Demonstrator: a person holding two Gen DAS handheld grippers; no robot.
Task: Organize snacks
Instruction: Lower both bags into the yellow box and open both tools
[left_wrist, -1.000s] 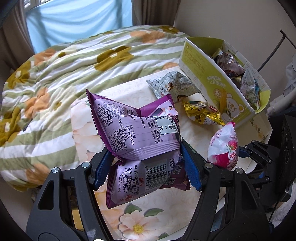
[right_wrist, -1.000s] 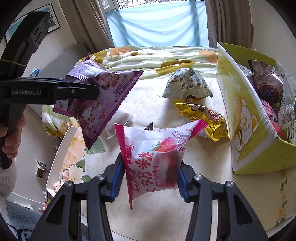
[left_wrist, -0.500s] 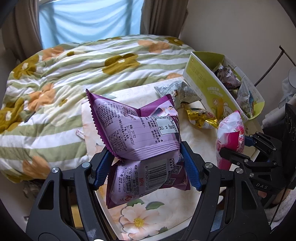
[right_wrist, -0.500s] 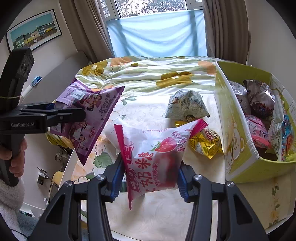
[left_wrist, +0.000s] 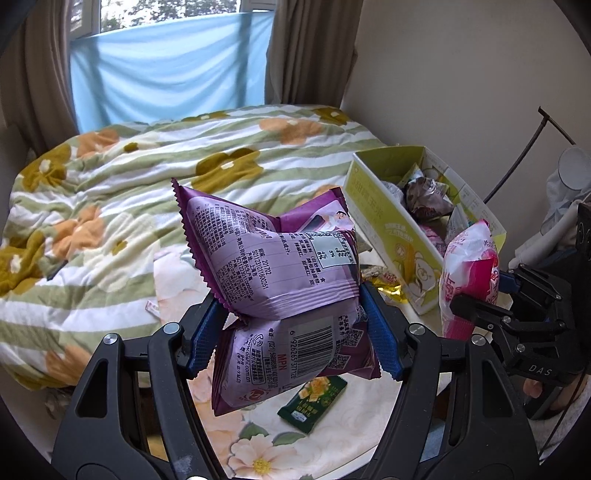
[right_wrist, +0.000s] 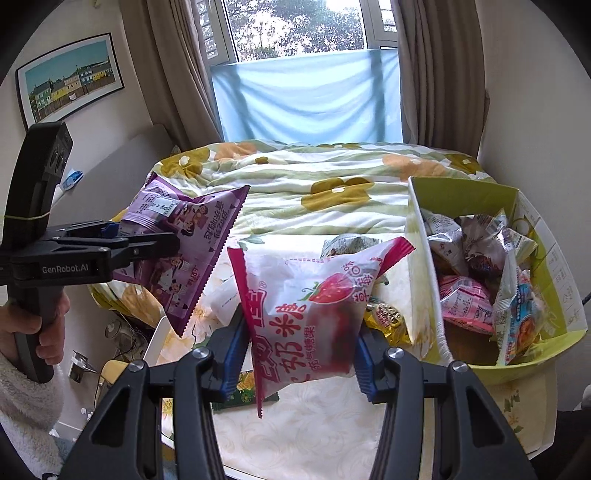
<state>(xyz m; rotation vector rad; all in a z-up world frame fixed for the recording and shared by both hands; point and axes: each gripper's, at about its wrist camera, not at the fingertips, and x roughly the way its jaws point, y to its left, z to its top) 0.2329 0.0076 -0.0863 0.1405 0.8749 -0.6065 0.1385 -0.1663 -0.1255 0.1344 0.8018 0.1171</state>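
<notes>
Left tongs (left_wrist: 295, 328) clamp purple packet (left_wrist: 280, 266); right tongs (right_wrist: 299, 354) clamp strawberry packet (right_wrist: 306, 310) (both airborne).

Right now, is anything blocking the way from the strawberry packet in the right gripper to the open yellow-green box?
Nothing visible does. The strawberry packet hangs clamped in the right gripper, left of the box, whose top is open, though half-filled with snacks.

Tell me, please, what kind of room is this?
Most likely a bedroom at home: a bed with a flowered quilt lies under a curtained window, and a framed picture hangs on the wall.
</notes>
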